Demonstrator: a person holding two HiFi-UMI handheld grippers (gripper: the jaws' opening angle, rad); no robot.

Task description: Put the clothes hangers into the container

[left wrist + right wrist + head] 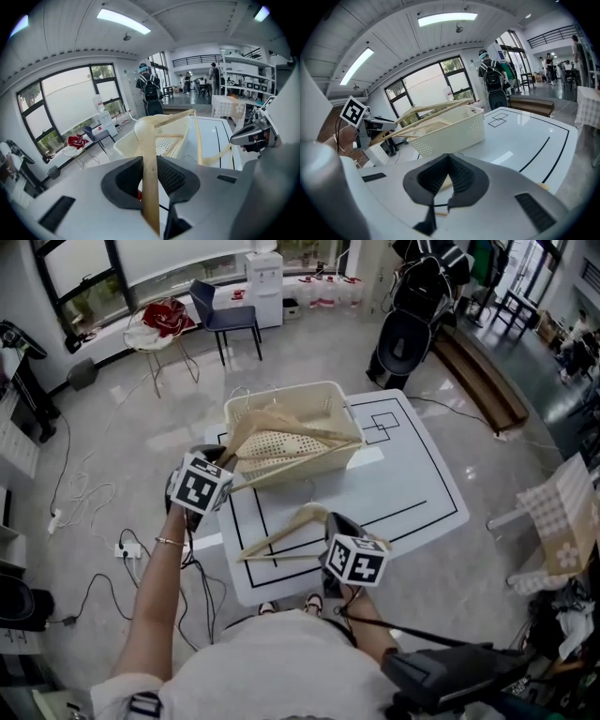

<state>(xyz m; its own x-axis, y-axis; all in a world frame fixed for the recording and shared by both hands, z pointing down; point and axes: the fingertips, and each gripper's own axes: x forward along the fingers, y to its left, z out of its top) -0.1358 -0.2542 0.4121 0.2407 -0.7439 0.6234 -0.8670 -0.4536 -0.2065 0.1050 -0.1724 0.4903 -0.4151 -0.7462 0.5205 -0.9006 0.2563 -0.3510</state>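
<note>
While the left tongs [150, 176] are pinching the flat wooden arm of one hanger [149, 154], which runs up between the pads and out over the container [124, 140], the step in hand is judged to be lowering that hanger inside. The grip sits near one end of the hanger, so the long free part will tend to swing. It should be kept flat to the pads and the wrist tipped so that the far end goes in first. The hanger's far shoulder lies across the top of the container, at or just above the rim; contact cannot be confirmed. Release is advised only once the whole frame is below the rim, as a hanger left bridging the rim could slide off or obstruct the next one. Wooden bars already show inside the container, so the hook may snag on them. The right tongs [446, 180] are pressed together on a sliver of pale wood, which the head view shows to be an end of a second hanger [281, 535] lying on the white counter [422, 474], just in front of the container. This one should wait until the left side is clear.
</note>
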